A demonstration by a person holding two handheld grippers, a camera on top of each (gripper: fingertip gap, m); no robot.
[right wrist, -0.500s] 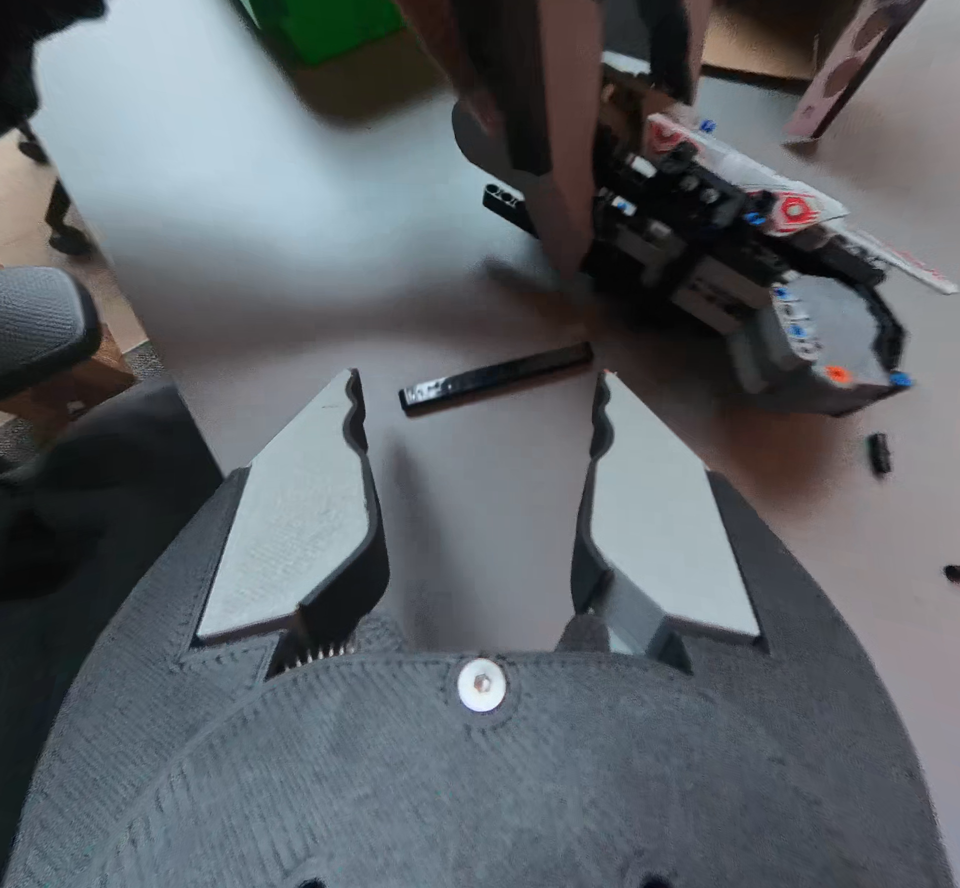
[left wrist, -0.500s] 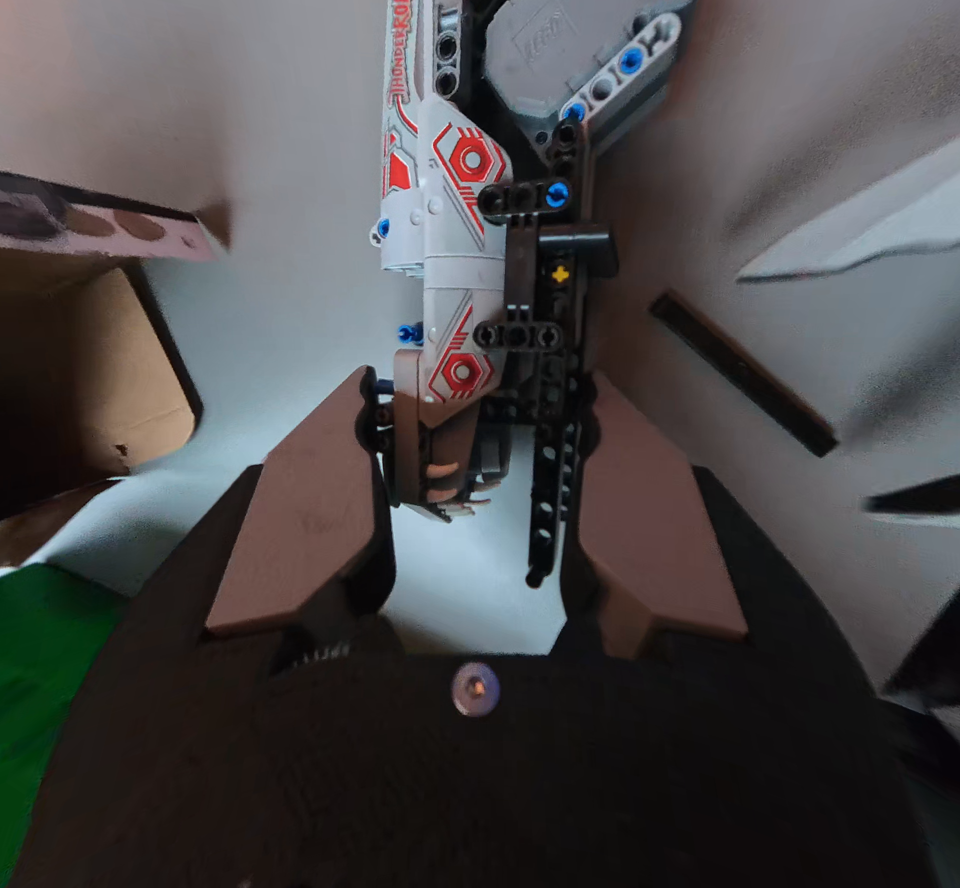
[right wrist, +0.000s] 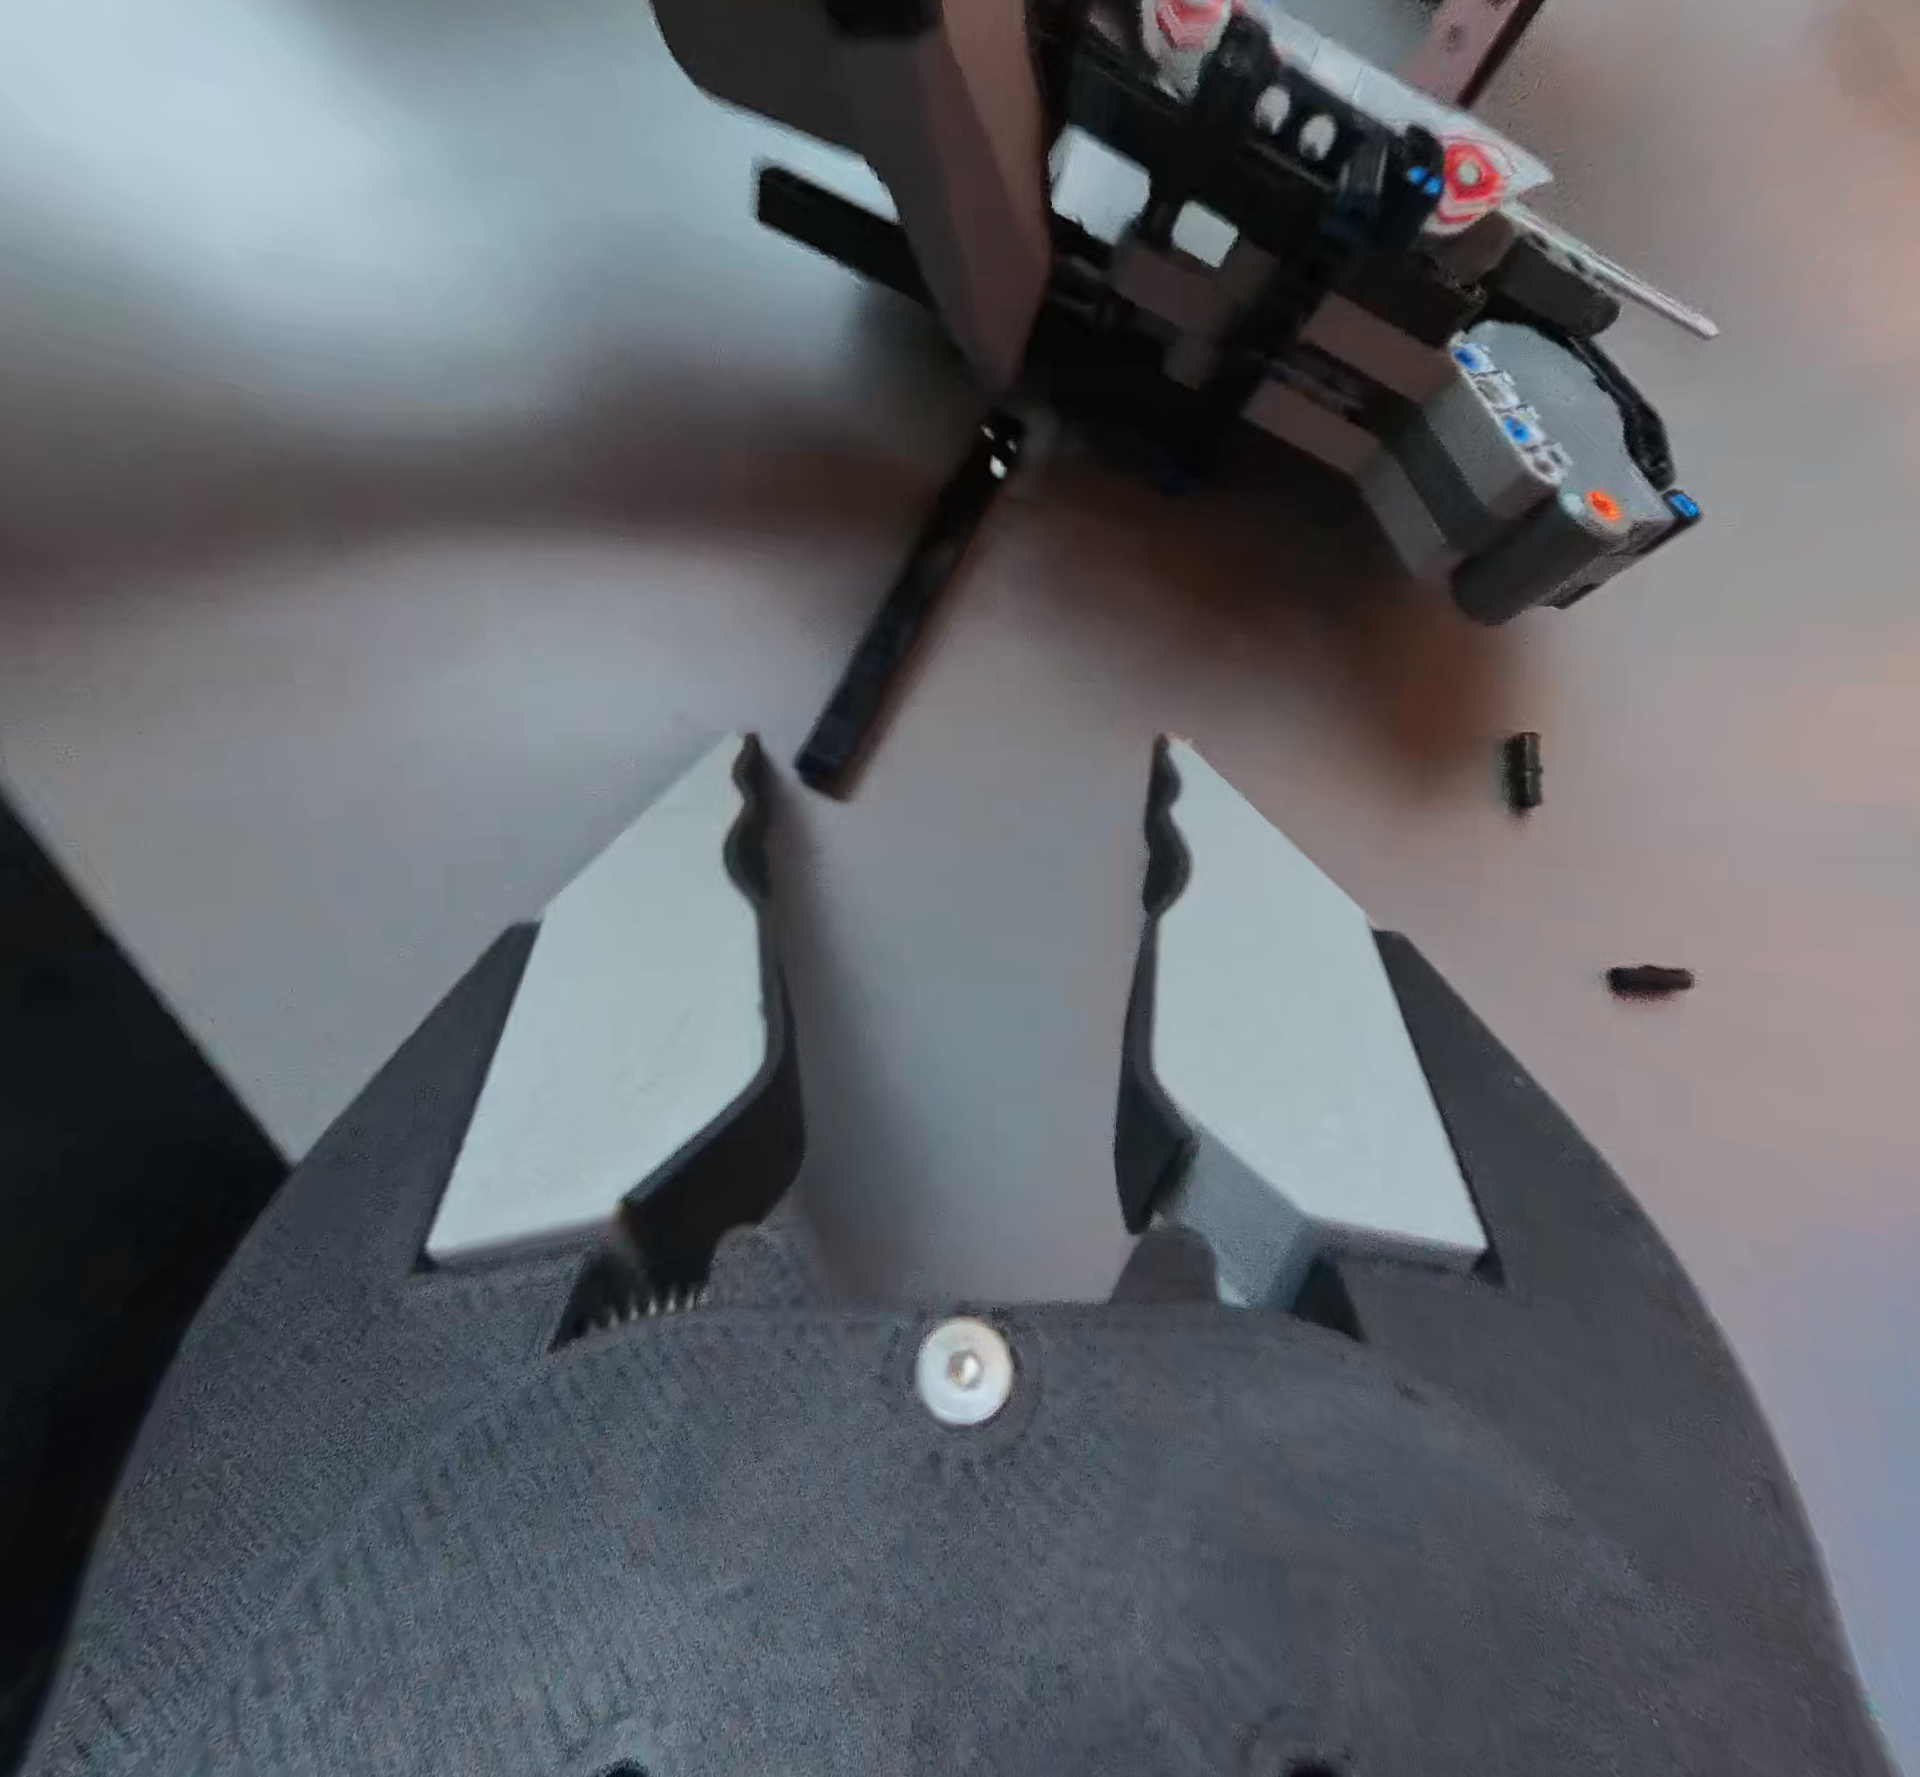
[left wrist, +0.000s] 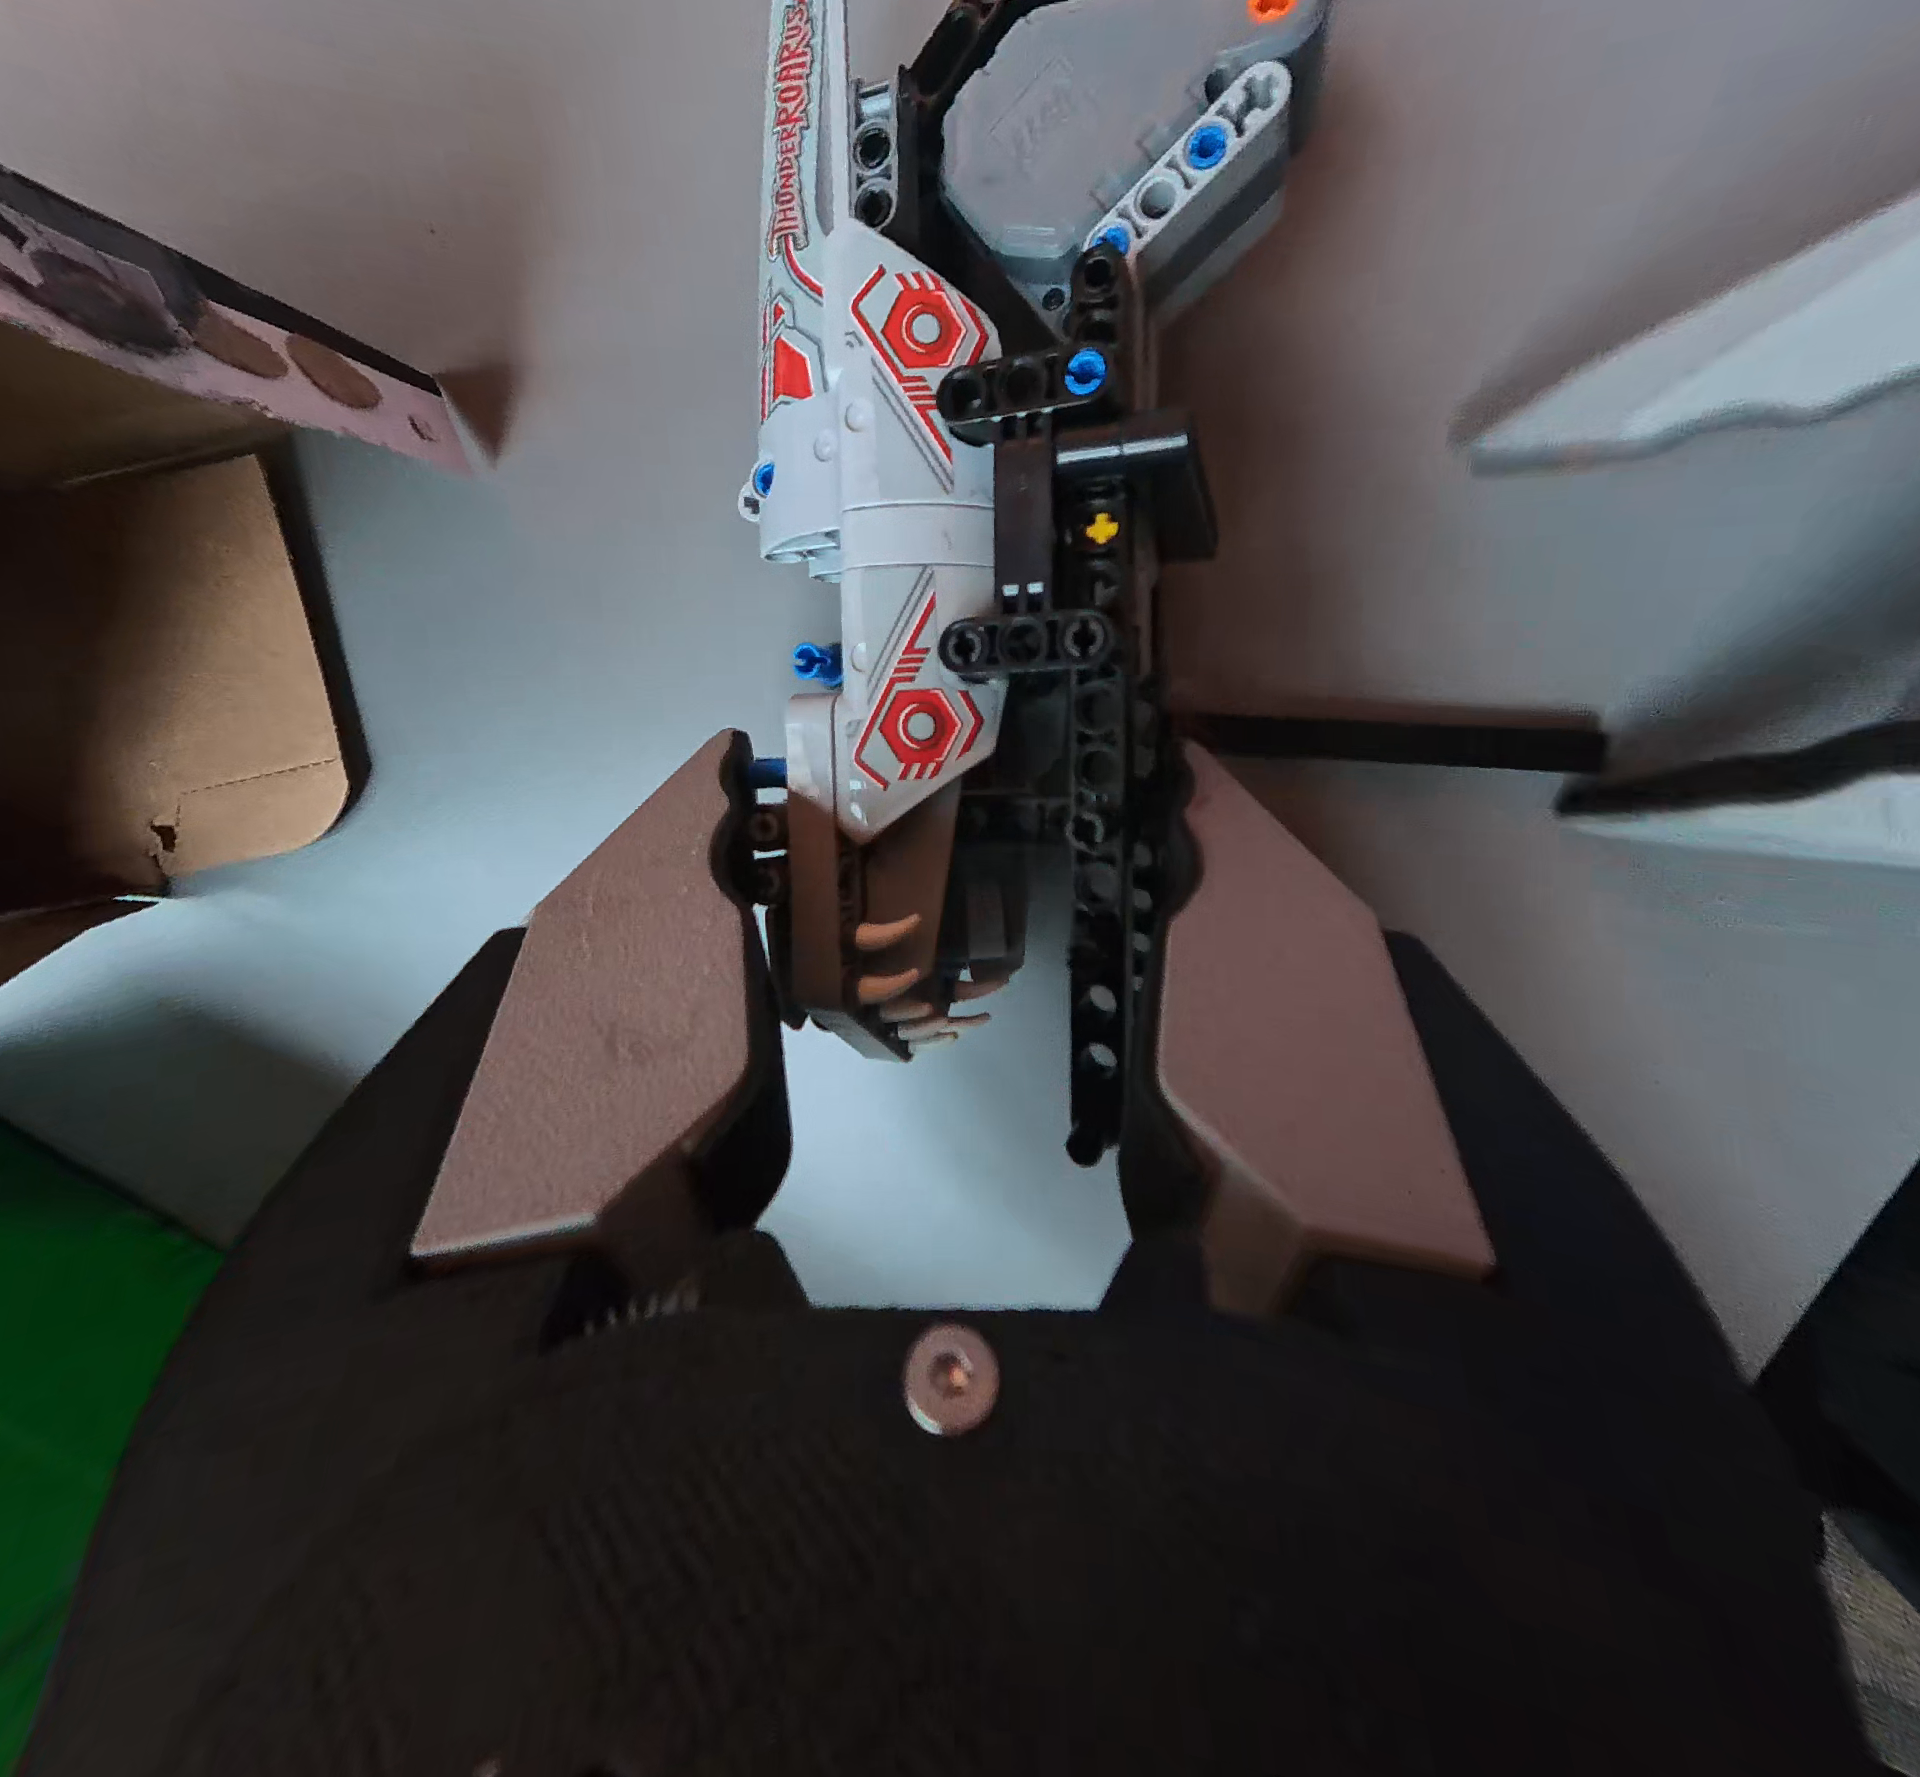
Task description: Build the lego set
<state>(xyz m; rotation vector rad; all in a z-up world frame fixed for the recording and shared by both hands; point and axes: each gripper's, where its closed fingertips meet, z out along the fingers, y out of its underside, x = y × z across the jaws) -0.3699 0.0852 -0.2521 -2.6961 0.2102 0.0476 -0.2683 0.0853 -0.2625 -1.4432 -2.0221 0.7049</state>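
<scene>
**Left fingers clamp the model; right fingers wait open**

Our left gripper grips the lego model at its near end, one finger pressed against each side. The model rests on the pale surface and stretches away from us: white panels with red markings on the left, black beams on the right, a grey motor block with an orange dot at the far end. A cardboard box sits to the left.

Our right gripper hovers over the surface with its fingers spread apart and nothing between them. A loose black beam lies just ahead of the left fingertip, running toward the model, where the left gripper holds it. Two small black pins lie apart on the right, well clear of the model.
</scene>
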